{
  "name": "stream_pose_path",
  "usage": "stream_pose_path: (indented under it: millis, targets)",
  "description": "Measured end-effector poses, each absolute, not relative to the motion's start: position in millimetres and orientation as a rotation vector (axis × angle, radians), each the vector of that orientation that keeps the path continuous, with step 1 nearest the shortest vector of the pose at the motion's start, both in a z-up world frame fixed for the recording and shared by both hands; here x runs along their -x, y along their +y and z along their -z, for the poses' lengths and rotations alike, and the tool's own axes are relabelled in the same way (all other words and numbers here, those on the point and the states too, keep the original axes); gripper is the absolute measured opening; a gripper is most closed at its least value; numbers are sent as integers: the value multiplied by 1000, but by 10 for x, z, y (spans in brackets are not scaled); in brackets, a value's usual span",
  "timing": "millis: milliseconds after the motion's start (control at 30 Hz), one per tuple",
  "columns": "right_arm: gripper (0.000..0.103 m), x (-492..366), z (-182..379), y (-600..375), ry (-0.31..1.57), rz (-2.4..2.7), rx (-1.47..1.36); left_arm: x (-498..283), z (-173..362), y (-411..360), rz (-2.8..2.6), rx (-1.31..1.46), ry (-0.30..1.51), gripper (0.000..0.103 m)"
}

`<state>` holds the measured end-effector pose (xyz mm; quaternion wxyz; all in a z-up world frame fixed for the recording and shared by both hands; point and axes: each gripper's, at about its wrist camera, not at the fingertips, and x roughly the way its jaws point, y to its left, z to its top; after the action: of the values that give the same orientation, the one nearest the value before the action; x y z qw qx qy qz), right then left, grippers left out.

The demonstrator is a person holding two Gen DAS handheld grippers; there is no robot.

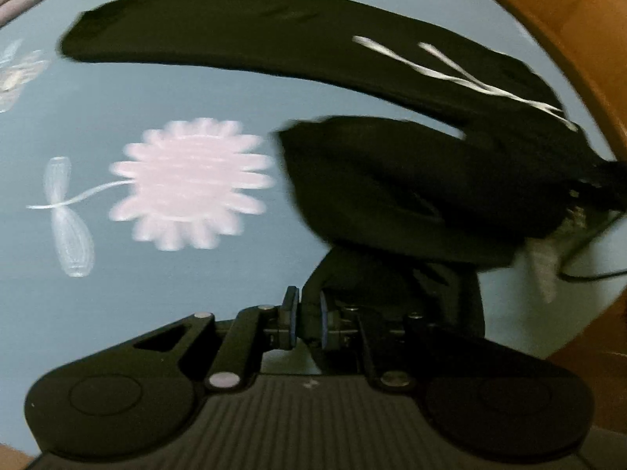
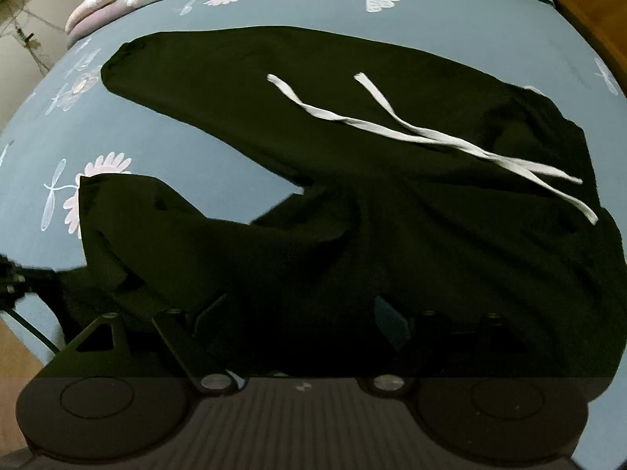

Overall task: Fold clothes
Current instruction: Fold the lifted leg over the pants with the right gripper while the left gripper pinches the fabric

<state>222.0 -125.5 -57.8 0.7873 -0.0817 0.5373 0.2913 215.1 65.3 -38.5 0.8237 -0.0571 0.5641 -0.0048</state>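
A pair of dark, soft cotton trousers with a white drawstring (image 2: 431, 137) lies spread across the blue bedsheet printed with pale pink flowers (image 1: 117, 90), waistband to the right, one leg stretched flat along the far side towards the left. The near leg is bunched and partly lifted off the sheet.

The left hand-held gripper (image 1: 307, 321) is pressed together on a fold of that near leg (image 1: 392, 188), its blue-edged pads pinching the dark cloth between them. The hold seems meant to carry this leg over onto the far one, which would halve the trousers lengthwise.

The right hand-held gripper (image 2: 301, 325) stands spread wide just above the fabric near the seat of the trousers (image 2: 352, 235). Its fingers are dark against dark cloth, so whether they touch the fabric is hard to say; nothing appears pinched. It is probably placed there to steady the waist end while the leg swings across.
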Motion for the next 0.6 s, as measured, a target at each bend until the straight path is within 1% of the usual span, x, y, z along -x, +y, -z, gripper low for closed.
stream_pose_path:
  millis: [367, 600]
  targets:
    - [84, -2181, 561, -911, 1158, -679, 232, -2093, 256, 1681, -234, 82, 1160, 8]
    - [84, -2190, 534, -702, 1146, -700, 244, -2059, 162, 2171, -350, 48, 1134, 9]
